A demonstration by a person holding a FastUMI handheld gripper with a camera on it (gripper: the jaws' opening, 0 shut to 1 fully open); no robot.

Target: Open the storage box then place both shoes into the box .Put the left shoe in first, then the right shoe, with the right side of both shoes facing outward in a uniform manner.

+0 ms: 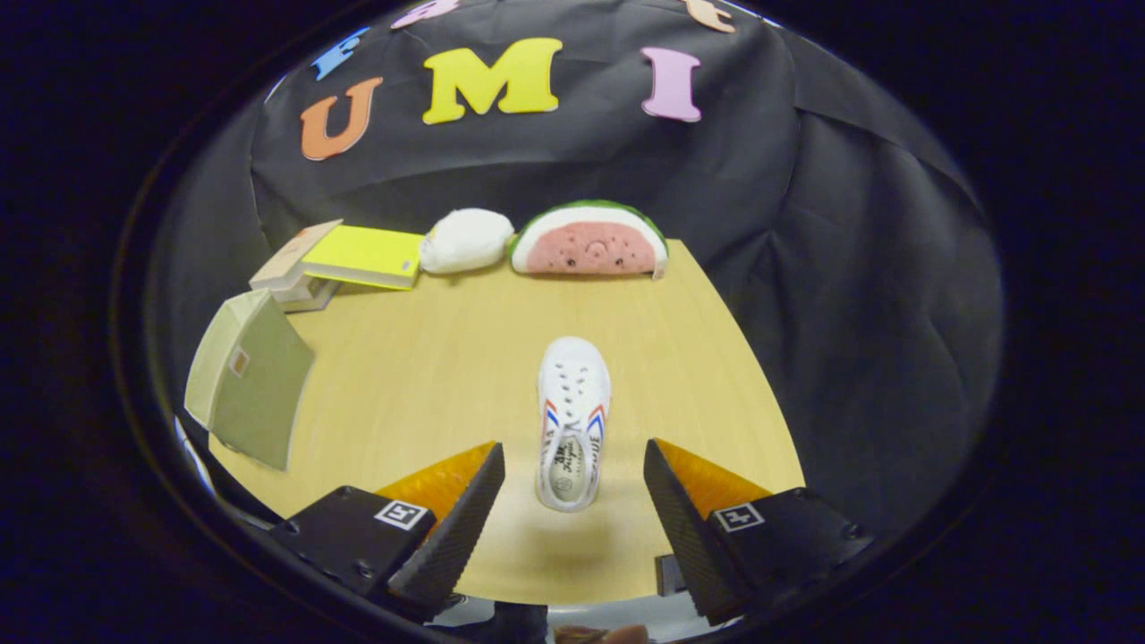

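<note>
Pale wooden table (429, 376), black cloth wall (850, 268)

The gripper (574, 478) points forward and tilts downward, its jaws spread wide apart with a broad gap between them and nothing clamped. Both fingers (456, 528) rise from blocky housings, each housing carrying a small square marker on its top face, and taper toward their tips. The ribbed inner pads face one another across the gap. The two fingers sit level with each other, evenly splayed on either side of the centre line.
</note>
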